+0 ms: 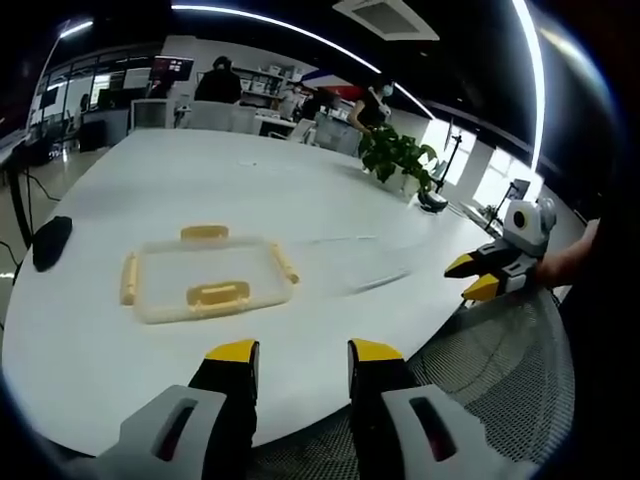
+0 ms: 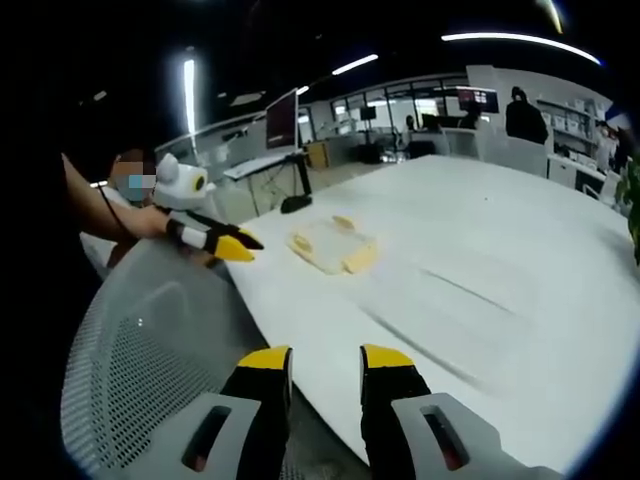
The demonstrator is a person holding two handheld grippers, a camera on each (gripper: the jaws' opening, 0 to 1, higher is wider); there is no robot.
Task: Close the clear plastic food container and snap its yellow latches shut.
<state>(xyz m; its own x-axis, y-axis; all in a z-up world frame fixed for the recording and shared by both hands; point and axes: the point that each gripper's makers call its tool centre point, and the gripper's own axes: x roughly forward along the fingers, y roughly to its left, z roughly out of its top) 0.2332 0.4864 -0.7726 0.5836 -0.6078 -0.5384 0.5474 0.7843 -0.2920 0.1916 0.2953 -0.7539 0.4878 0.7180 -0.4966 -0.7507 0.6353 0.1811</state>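
Left claw (image 1: 296,352): two black jaws with yellow tips on grey housings, standing apart with a clear gap between them, holding nothing. It hovers over the near edge of the large white oval table (image 1: 330,200).

Clear plastic food container with four yellow latches (image 1: 208,279): rectangular, shallow, lying flat on the table straight ahead of the left claw and slightly to its left, well apart from the jaw tips. One latch sits on each side; the nearest one faces the claw. Whether the latches are snapped down cannot be told at this distance.

Right claw (image 2: 326,358): same build, yellow tips parted, empty. It hangs over the table edge beside a grey mesh chair back (image 2: 140,350). The container lies ahead of it and a little to its left, farther onto the table, somewhat blurred. In the left gripper view this claw sits far to the right of the left claw, off the table edge, its yellow tips parted.

Black flat object (image 1: 50,242): at the table's edge, far left of the left claw.

Green potted plant (image 1: 400,160): on the far side of the table, ahead and right of the left claw.

Background: office desks, a monitor (image 2: 281,120), several people.
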